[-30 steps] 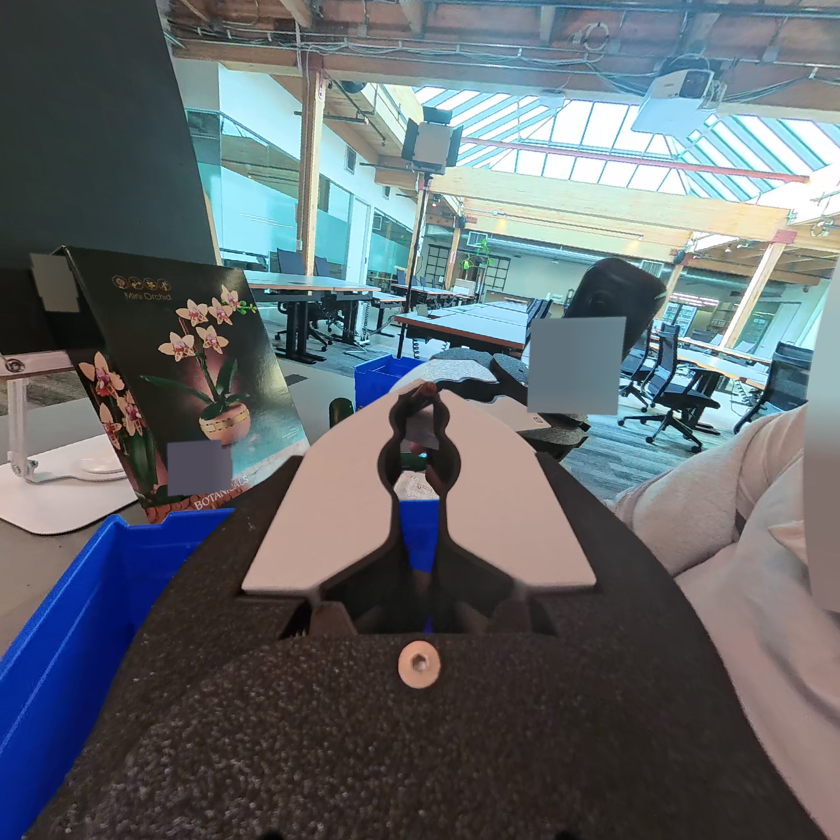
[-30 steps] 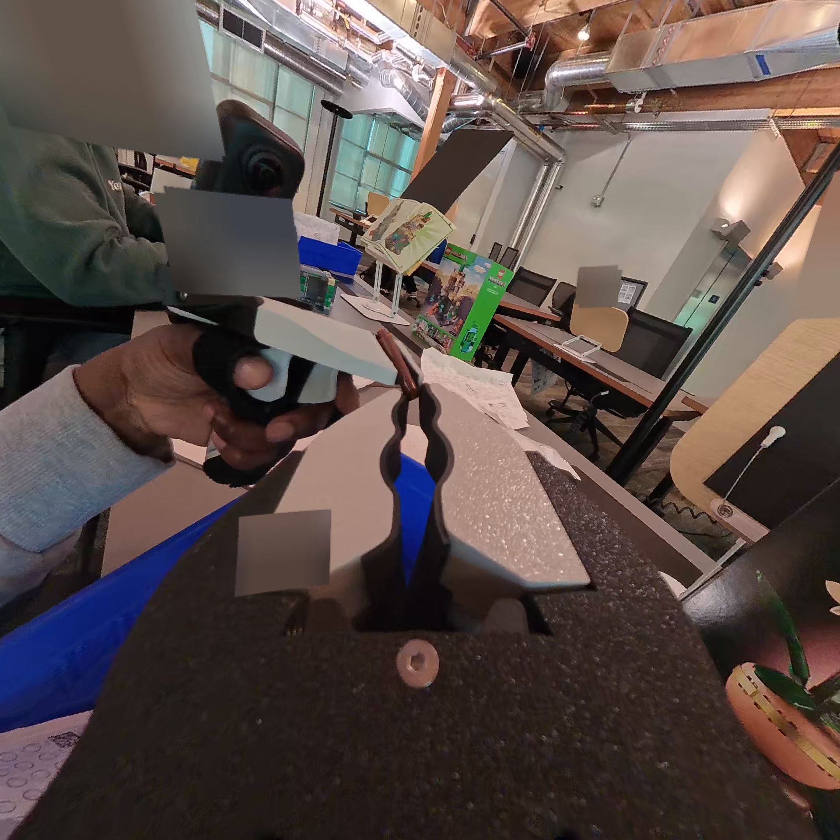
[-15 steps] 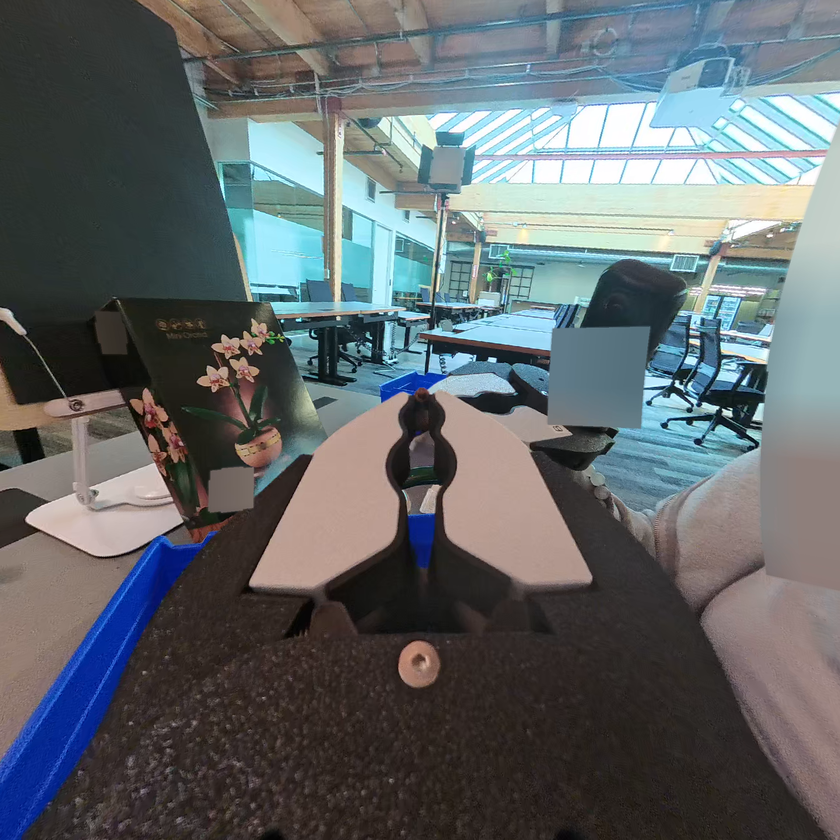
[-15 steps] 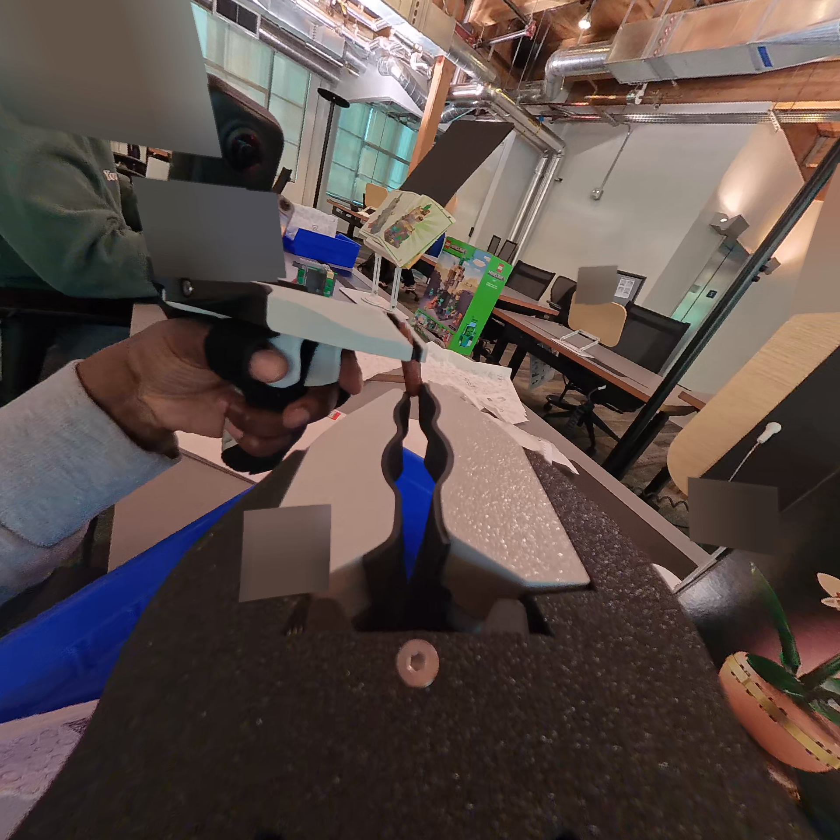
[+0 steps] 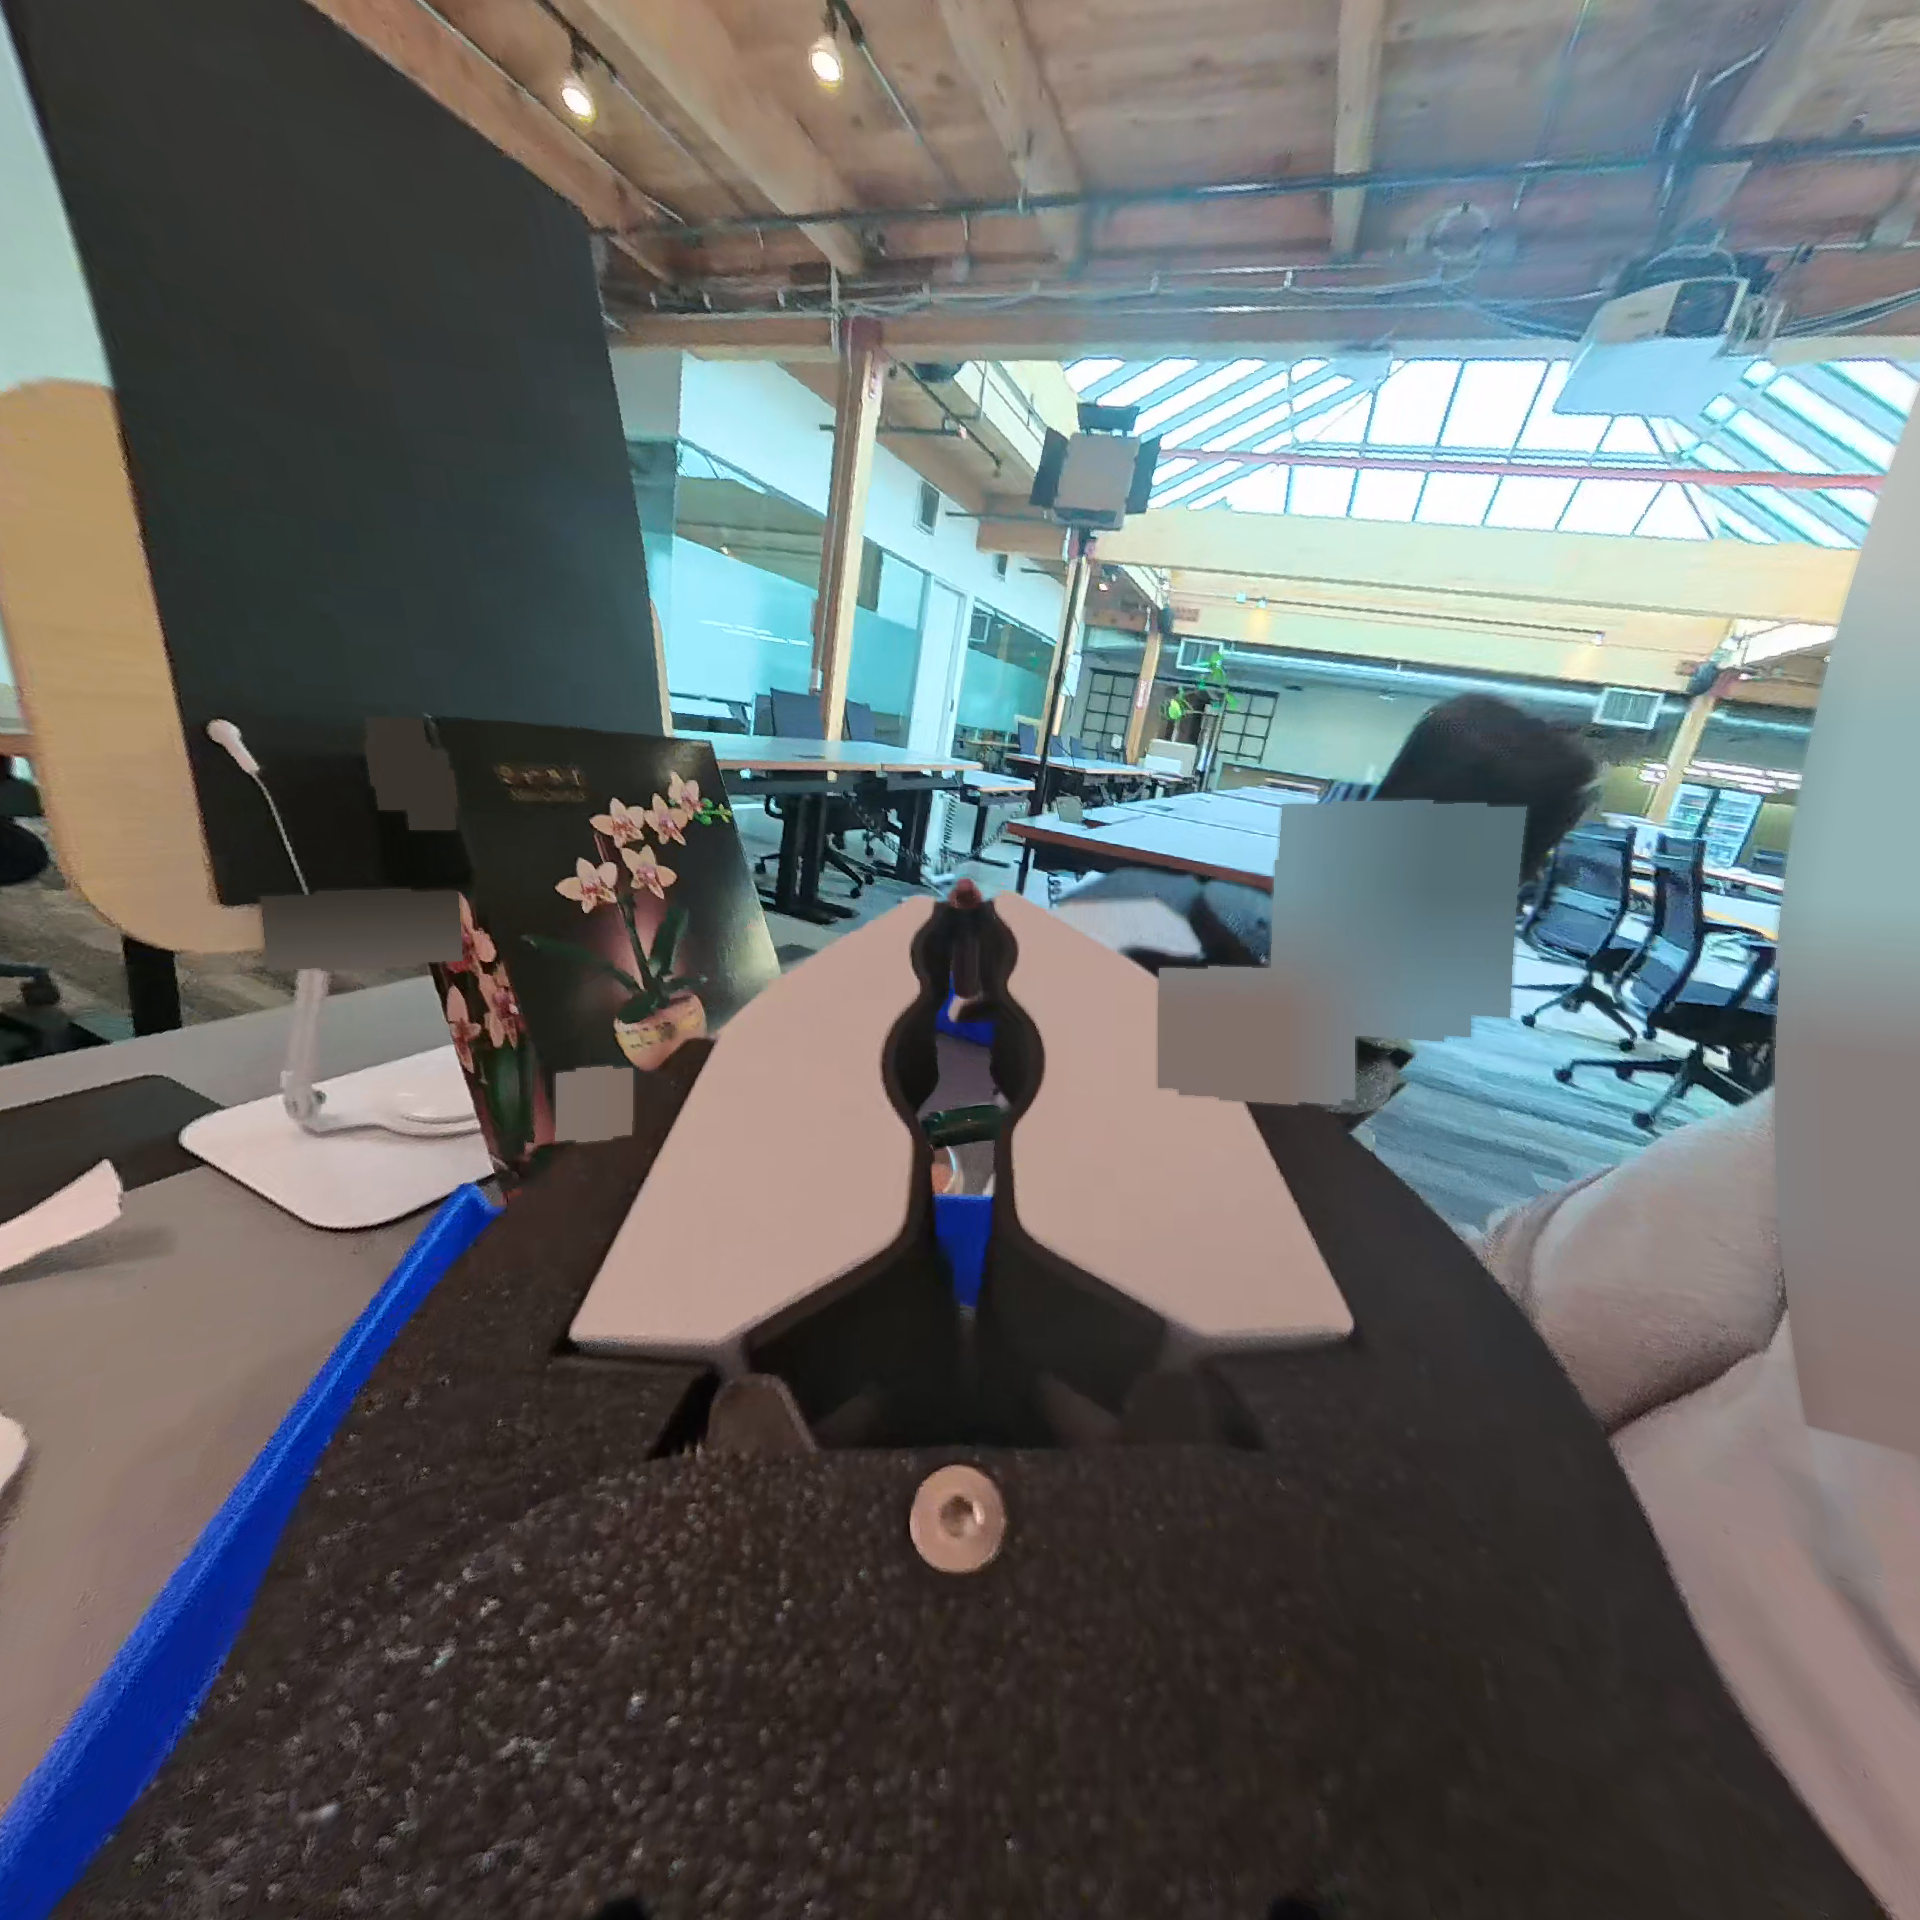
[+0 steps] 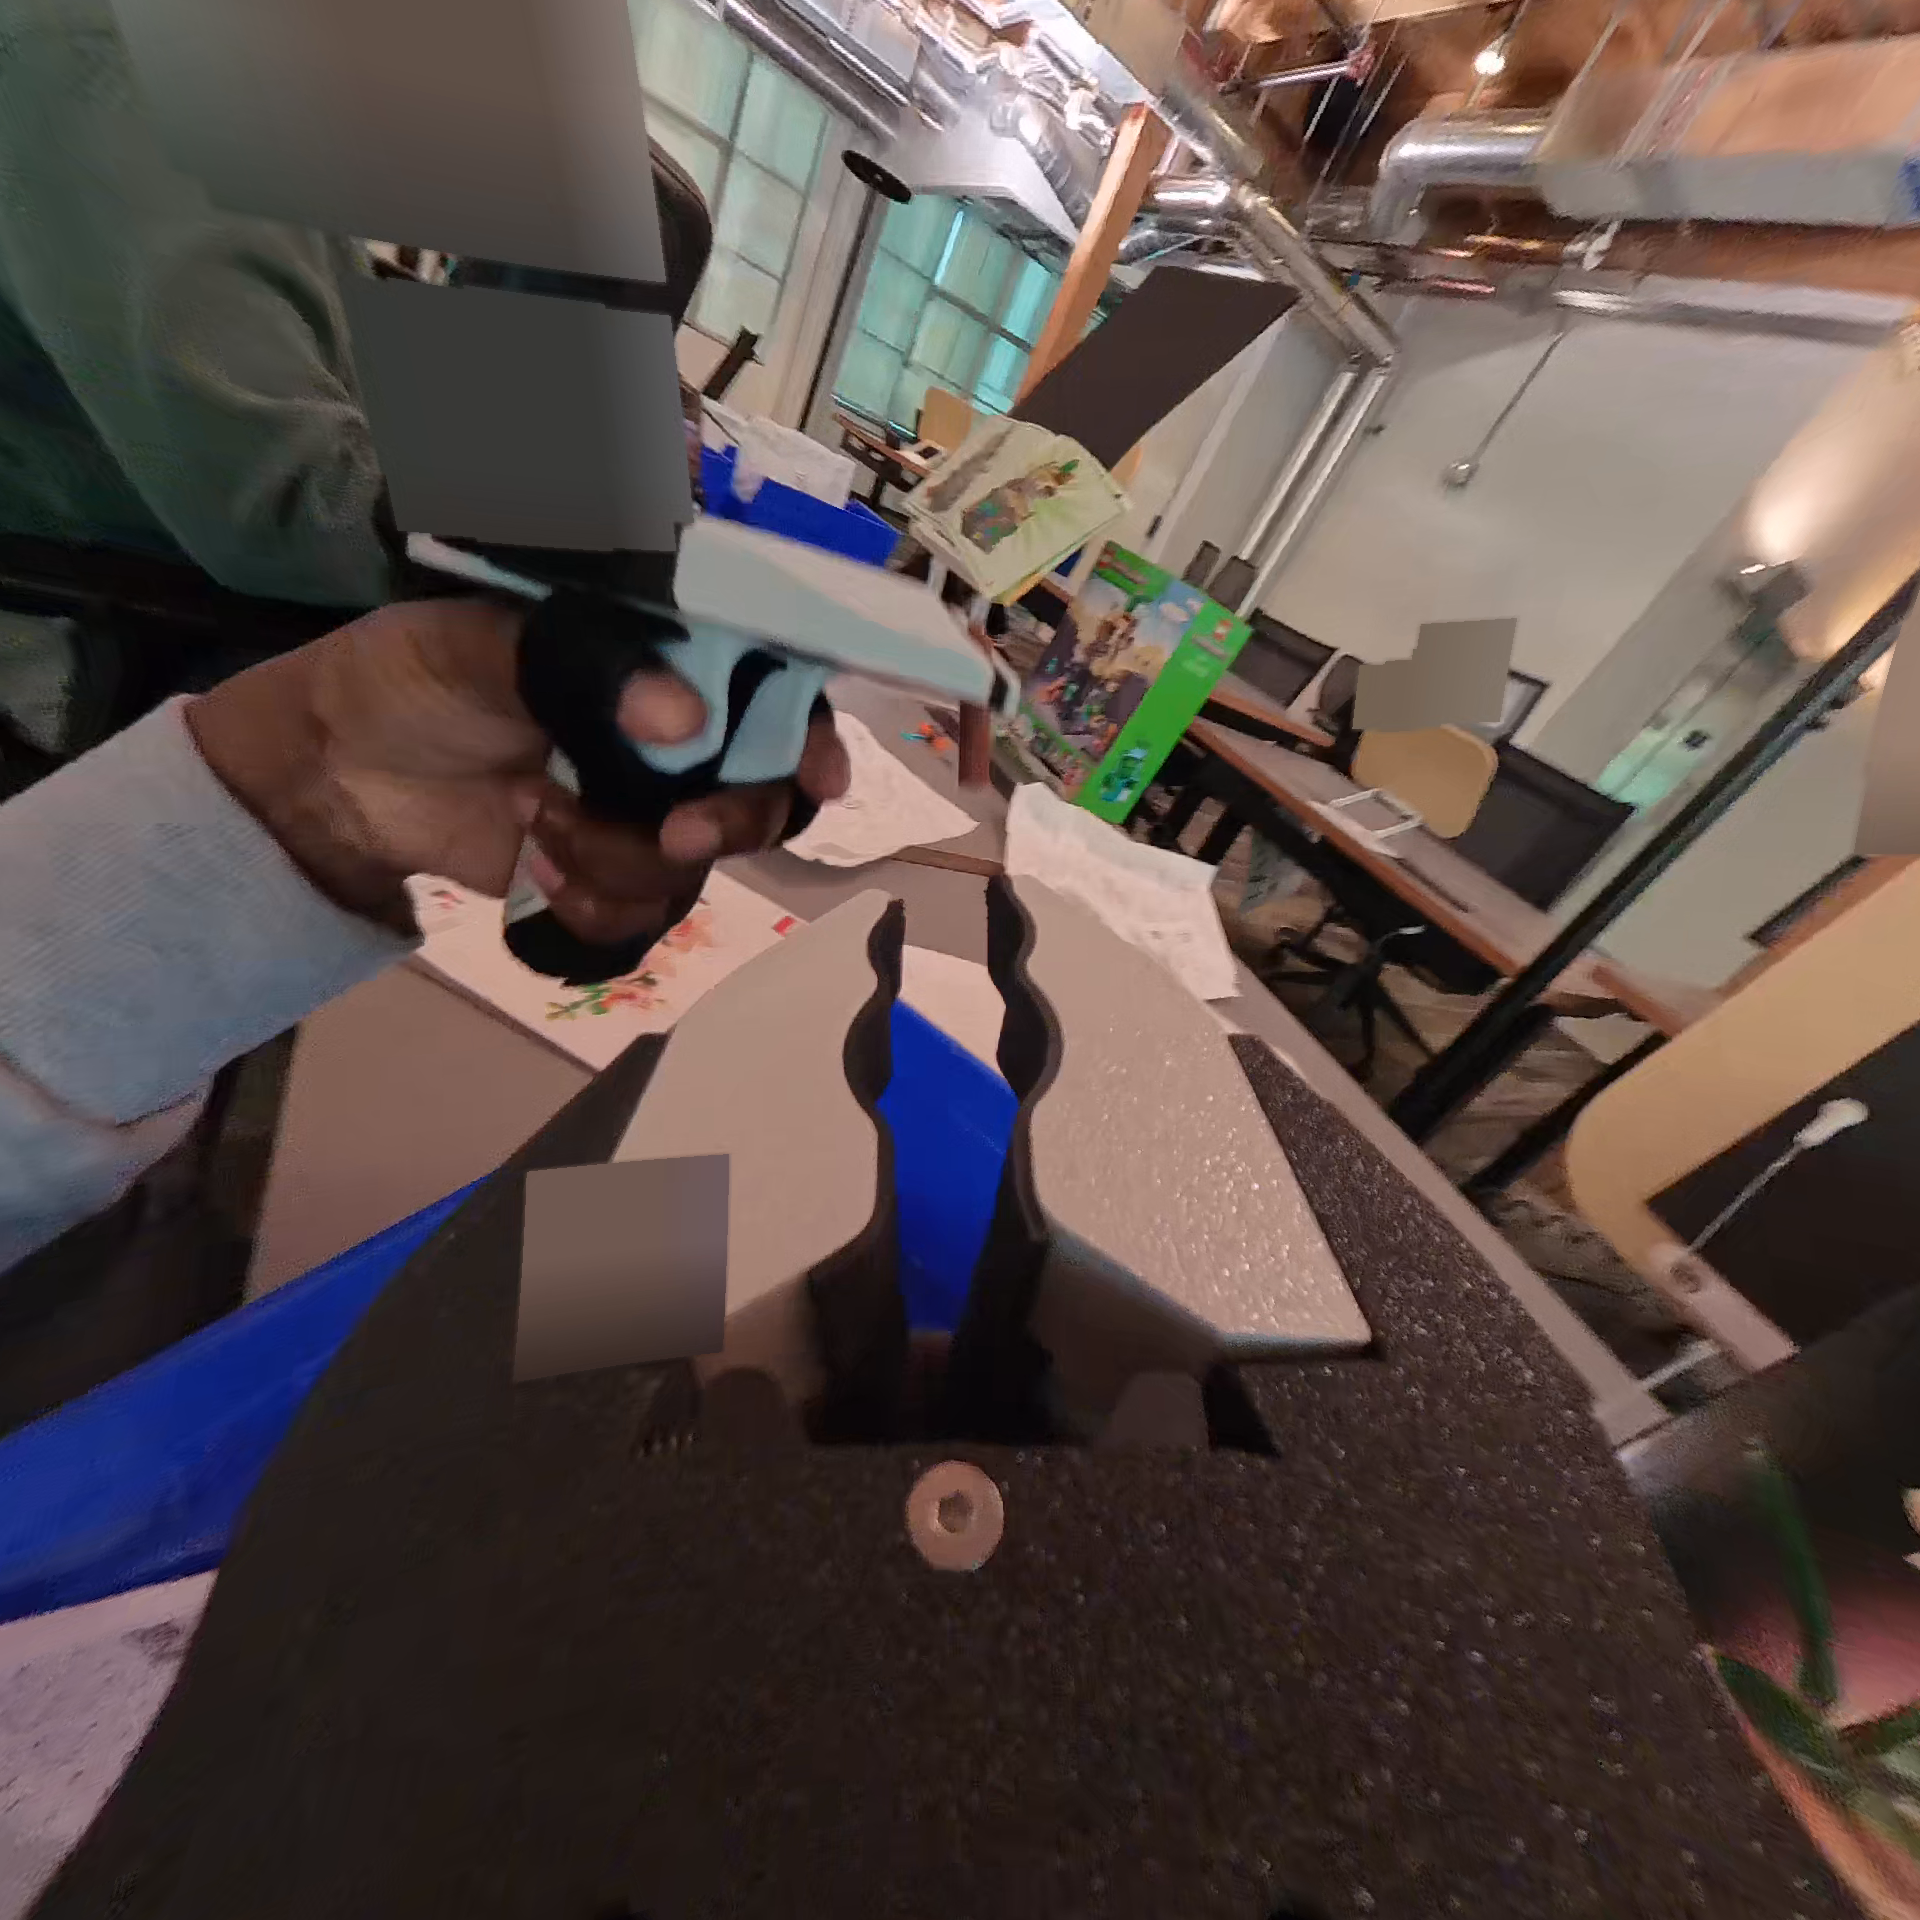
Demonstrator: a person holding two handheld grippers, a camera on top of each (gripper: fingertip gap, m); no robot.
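In the left wrist view my left gripper (image 5: 966, 902) is shut on a thin brown piece (image 5: 968, 951) pinched at its tips, above a blue bin (image 5: 260, 1507). In the right wrist view my right gripper (image 6: 943, 914) is open and empty, with a clear gap between the jaws. The left gripper (image 6: 831, 623), held in a hand (image 6: 416, 748), is up and to the left of it, and the brown piece (image 6: 975, 738) hangs from its tip. The right gripper's tips are a little below that piece and apart from it.
A dark box with orchid pictures (image 5: 613, 914) and a white stand (image 5: 332, 1132) are on the grey table left of the bin. In the right wrist view, paper sheets (image 6: 1112, 894) lie ahead, a green box (image 6: 1132, 686) beyond, and the blue bin (image 6: 156, 1455) below. Only a small space, under 4 cm, lies between the two pairs of fingers.
My right gripper has opened and let go of the brown piece, which both grippers pinched before. The left gripper has lifted away with the piece in it.
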